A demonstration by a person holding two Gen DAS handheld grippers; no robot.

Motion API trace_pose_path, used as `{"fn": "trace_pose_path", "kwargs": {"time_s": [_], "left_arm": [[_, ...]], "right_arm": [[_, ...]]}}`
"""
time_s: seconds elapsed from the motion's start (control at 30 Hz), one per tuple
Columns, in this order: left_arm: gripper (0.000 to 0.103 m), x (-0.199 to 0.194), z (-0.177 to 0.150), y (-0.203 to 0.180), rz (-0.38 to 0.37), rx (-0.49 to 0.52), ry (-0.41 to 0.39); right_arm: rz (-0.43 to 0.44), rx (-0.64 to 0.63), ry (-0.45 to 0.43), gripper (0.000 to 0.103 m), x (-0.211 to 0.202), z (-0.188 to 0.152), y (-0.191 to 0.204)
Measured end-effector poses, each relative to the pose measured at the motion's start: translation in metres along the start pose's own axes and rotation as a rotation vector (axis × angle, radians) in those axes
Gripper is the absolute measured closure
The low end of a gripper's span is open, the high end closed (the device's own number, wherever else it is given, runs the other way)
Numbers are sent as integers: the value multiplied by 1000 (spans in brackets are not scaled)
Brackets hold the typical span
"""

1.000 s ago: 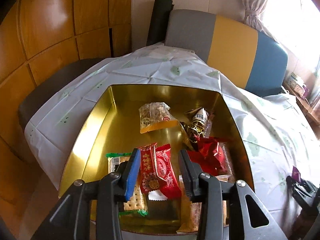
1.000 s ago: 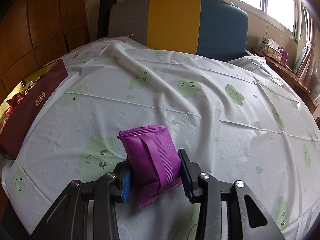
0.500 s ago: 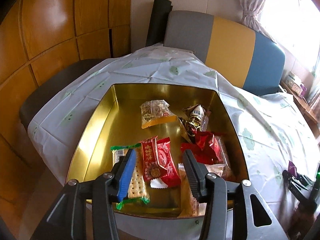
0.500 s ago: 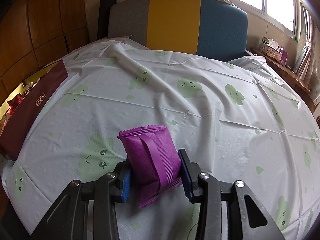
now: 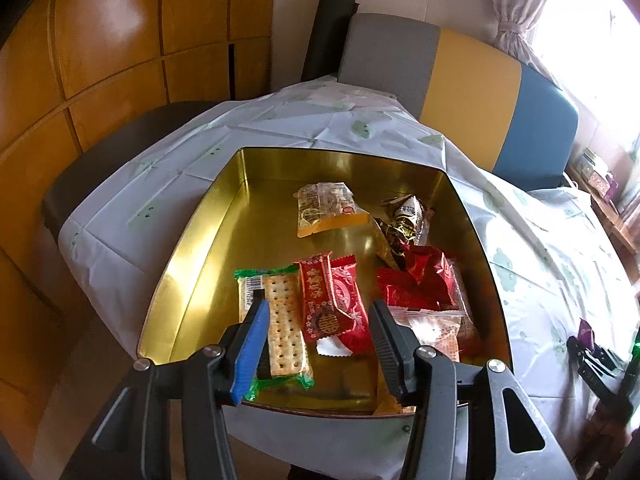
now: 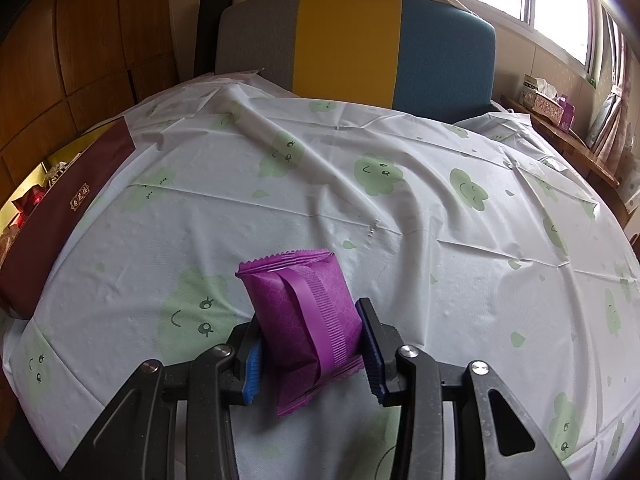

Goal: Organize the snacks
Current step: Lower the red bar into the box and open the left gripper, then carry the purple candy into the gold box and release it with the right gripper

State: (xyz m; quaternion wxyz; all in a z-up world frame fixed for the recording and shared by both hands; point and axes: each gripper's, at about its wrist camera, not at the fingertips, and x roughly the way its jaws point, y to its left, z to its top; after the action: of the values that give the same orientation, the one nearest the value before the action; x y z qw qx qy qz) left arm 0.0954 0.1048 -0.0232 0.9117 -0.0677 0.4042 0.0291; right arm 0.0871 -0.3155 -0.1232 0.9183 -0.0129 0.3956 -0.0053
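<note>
Purple snack packet (image 6: 306, 312) sits clamped in right gripper (image 6: 310, 354), gold tin (image 6: 60, 184) well apart.

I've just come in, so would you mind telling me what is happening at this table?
Someone with a gripper in each hand is sorting snacks into a gold tin on a table covered by a cloud-print cloth. The right gripper is shut on a purple snack packet above the cloth, not yet in the tin. The left gripper is open and empty above the tin, which already holds a cracker pack, red wrapped sweets and other packets.
</note>
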Motion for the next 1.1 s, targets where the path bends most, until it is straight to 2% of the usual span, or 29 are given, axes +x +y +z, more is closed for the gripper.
{"fn": "trace_pose_path", "kwargs": {"time_s": [0.43, 0.6, 0.77, 0.9, 1.1], "left_arm": [[51, 1, -6, 23, 1, -23, 9], [51, 1, -8, 36, 25, -34, 7], [51, 2, -9, 53, 52, -81, 11], [51, -1, -7, 59, 58, -90, -3], [51, -5, -8, 63, 66, -86, -20]], "right_arm": [[-46, 23, 32, 63, 1, 4, 5], [-73, 48, 106, 66, 1, 17, 9], [90, 85, 67, 66, -22, 45, 36], [247, -10, 25, 66, -41, 70, 92], [508, -79, 37, 65, -47, 106, 179]]}}
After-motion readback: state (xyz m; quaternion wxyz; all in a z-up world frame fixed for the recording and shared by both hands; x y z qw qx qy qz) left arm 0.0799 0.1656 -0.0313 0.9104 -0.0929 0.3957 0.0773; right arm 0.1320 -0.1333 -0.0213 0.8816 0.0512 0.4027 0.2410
